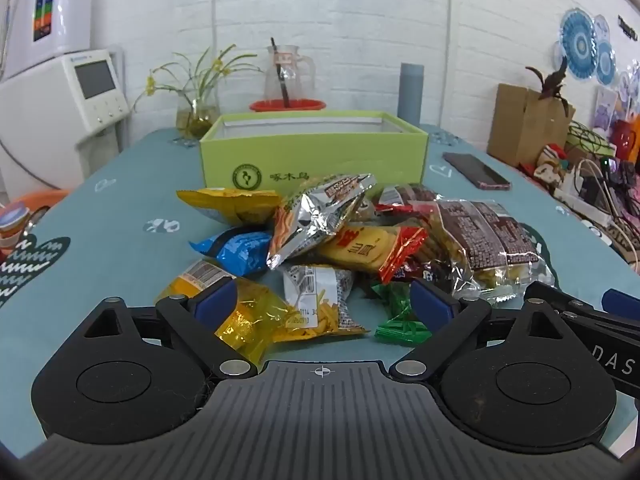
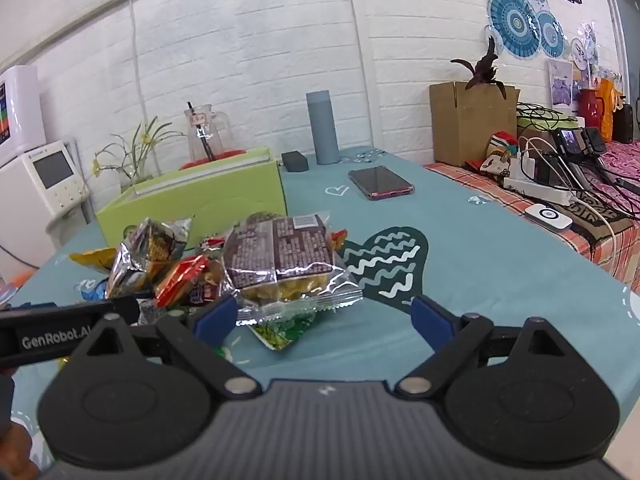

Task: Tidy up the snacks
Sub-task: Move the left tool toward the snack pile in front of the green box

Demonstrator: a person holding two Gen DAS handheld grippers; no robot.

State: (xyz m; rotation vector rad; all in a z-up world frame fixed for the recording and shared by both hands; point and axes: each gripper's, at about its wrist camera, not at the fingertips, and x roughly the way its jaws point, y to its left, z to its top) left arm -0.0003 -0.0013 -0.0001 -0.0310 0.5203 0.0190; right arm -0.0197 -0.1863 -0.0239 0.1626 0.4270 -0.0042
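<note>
My left gripper [image 1: 320, 304] sits wide open at the near edge of the snacks [image 1: 352, 248], crinkly yellow and green wrappers between the fingers, nothing pinched. My right gripper [image 2: 324, 316] is open too, left pad [image 2: 214, 316] just beside a shiny clear-and-brown biscuit pack [image 2: 284, 264], with lots of bare teal cloth [image 2: 500, 280] to its right. The foil pile is heaped mid-table. Behind it sits the open green cardboard box [image 1: 312, 152], square-edged, with a flat phone [image 2: 380, 182] off to the right.
</note>
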